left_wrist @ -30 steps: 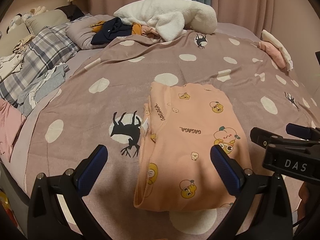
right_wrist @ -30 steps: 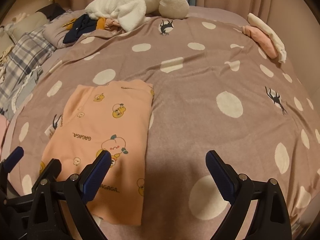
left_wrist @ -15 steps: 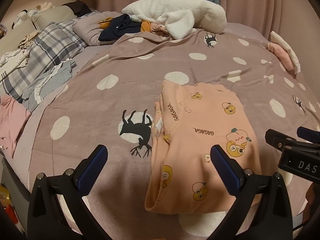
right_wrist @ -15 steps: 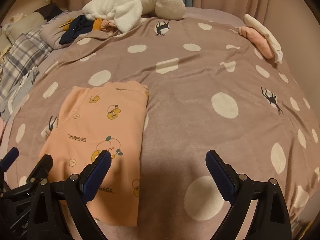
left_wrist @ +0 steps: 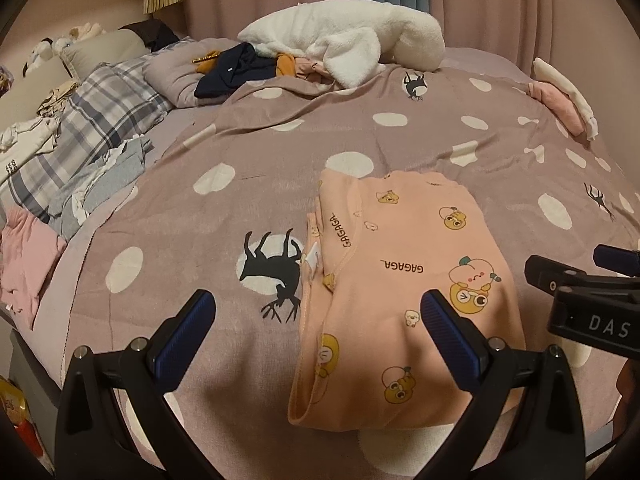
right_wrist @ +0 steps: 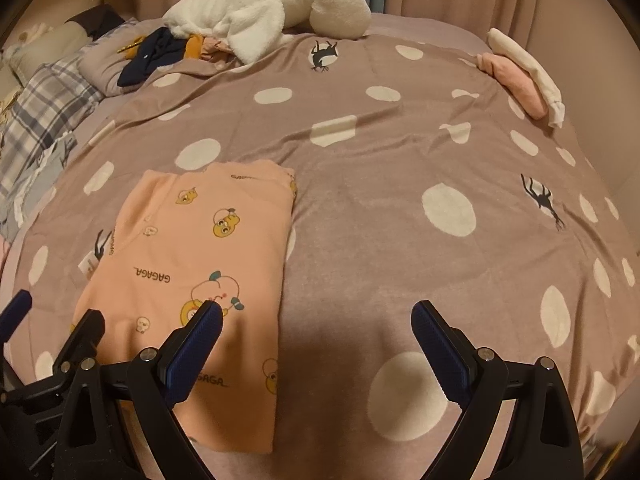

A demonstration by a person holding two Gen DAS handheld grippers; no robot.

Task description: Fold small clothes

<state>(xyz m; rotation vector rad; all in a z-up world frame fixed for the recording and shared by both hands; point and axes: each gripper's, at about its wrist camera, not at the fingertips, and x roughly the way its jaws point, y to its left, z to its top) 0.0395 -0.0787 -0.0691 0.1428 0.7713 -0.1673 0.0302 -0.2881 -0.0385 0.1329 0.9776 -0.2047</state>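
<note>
A peach garment (left_wrist: 404, 280) printed with cartoon fruit and "GAGAGA" lies folded into a long rectangle on the mauve spotted blanket (left_wrist: 240, 208). It shows too in the right wrist view (right_wrist: 192, 264), left of centre. My left gripper (left_wrist: 316, 332) hangs open above the garment's near left edge, nothing between its blue pads. My right gripper (right_wrist: 316, 344) is open over the garment's near right edge and holds nothing. Its black body (left_wrist: 588, 300) shows at the right of the left wrist view.
A white fleece (left_wrist: 344, 40) and dark and orange clothes (left_wrist: 240, 68) are heaped at the far side. Plaid bedding (left_wrist: 92, 120) and grey and pink garments (left_wrist: 28, 256) lie on the left. Folded pink and white clothes (right_wrist: 520, 76) sit far right.
Both grippers have drawn back a little and lifted; the garment lies still, seen slightly farther off. Both stay open.
</note>
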